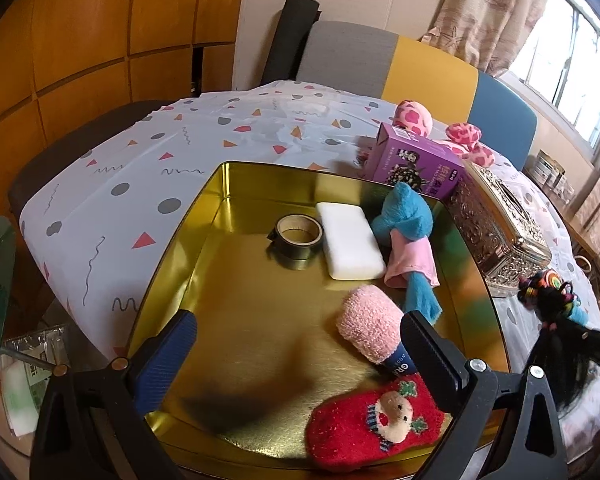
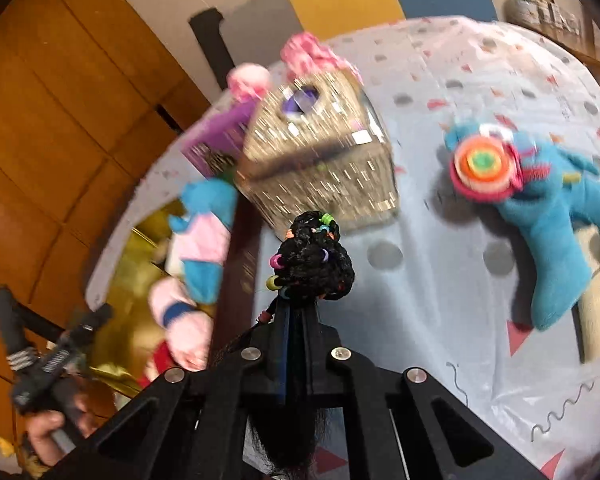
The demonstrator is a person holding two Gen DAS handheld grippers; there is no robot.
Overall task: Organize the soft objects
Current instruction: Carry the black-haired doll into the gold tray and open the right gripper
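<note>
**Soft Items Partly Sorted into Gold Tin**

A black braided hairpiece with coloured beads (image 2: 314, 258) is being pinched between the pressed-together jaws of the right gripper (image 2: 296, 320), above the patterned tablecloth (image 2: 440, 300). The left gripper (image 1: 296, 344) is being held spread and empty over the gold metal tin (image 1: 228, 184), where socks are already lying. A blue plush toy (image 2: 548, 216) is still being left out.

Left gripper (image 1: 296, 344): black plastic frame with triangular cut-outs and round silver and brass screw heads at 6 o'clock; ribbed blue pads (image 1: 168, 360) on its fingers. Right gripper (image 2: 296, 320): matching black frame, four silver screws, blue-edged fingers.
</note>
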